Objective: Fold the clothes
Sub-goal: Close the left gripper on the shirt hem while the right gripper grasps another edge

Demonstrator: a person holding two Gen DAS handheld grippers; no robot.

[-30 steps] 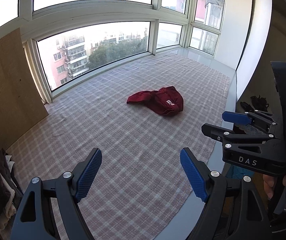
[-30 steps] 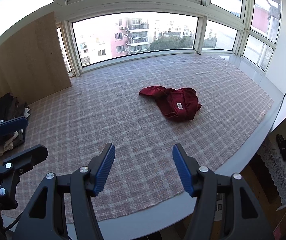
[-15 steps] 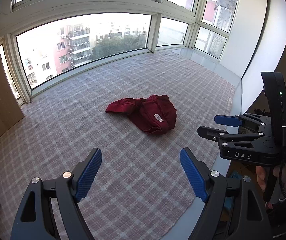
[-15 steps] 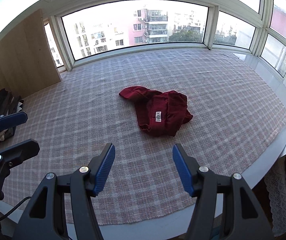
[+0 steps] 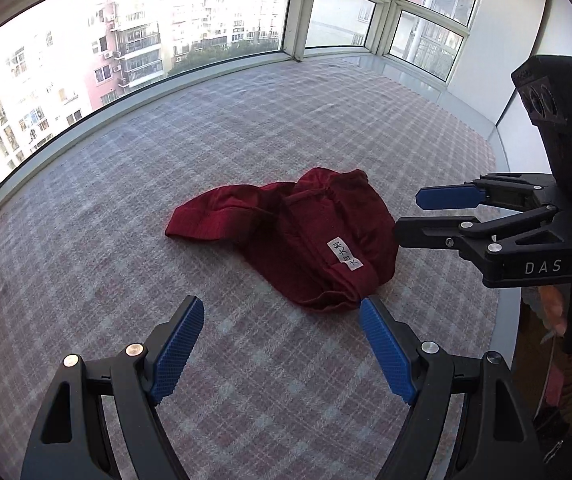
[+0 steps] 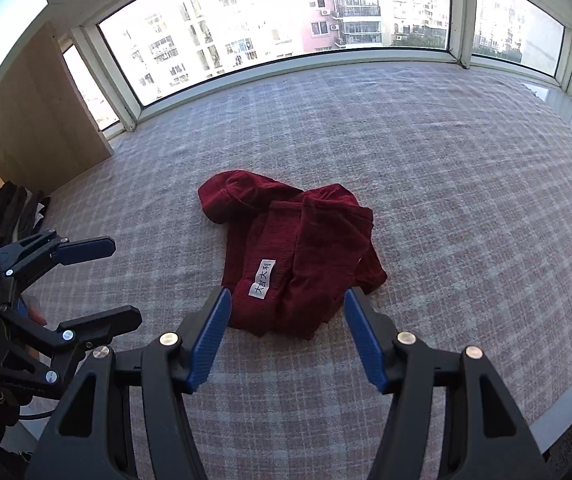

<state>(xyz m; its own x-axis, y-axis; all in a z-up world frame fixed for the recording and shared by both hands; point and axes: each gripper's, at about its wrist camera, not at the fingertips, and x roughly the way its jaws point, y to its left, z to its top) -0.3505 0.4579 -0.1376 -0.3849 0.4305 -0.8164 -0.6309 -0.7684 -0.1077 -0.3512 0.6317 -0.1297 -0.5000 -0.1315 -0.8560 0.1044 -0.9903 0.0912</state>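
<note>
A crumpled dark red garment with a white label lies on the plaid cloth surface; it also shows in the right wrist view. My left gripper is open and empty, just short of the garment's near edge. My right gripper is open and empty, its fingertips level with the garment's near edge, above the cloth. The right gripper also shows in the left wrist view at the garment's right side, and the left gripper in the right wrist view to its left.
Large bay windows run along the far side. A wooden board leans at the left. A pile of dark clothes sits at the far left. The surface's edge drops off at the near right.
Both grippers have moved forward and down toward the garment, which now looks much larger and closer. Both stay open.
</note>
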